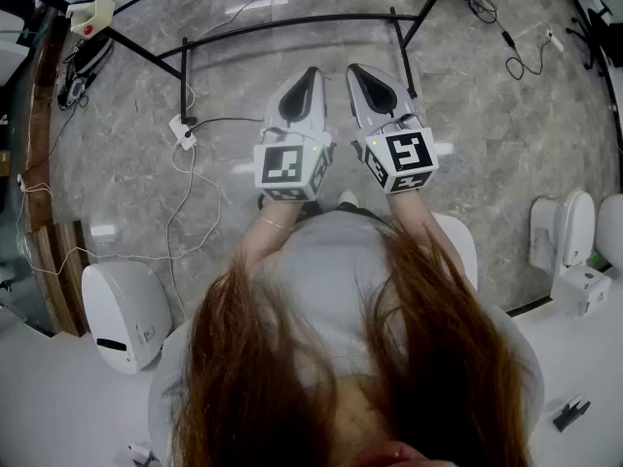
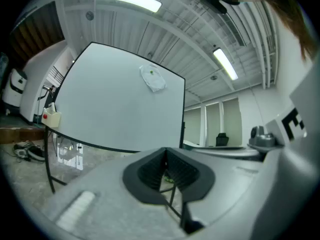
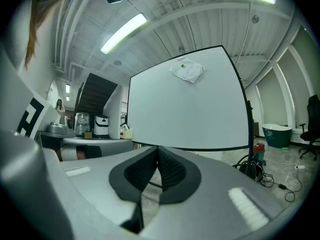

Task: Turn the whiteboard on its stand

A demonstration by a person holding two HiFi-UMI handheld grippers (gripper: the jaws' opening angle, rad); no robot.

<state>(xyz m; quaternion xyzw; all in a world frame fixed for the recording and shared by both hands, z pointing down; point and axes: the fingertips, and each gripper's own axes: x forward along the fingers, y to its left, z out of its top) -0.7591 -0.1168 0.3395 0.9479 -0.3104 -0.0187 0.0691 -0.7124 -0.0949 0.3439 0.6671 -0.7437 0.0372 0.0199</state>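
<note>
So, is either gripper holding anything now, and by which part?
Nothing is held: the left gripper and the right gripper are both shut and empty, and the whiteboard stands untouched ahead.

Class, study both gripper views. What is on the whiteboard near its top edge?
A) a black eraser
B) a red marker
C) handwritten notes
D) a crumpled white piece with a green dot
D: the crumpled white piece with its green dot sits high on the whiteboard.
</note>
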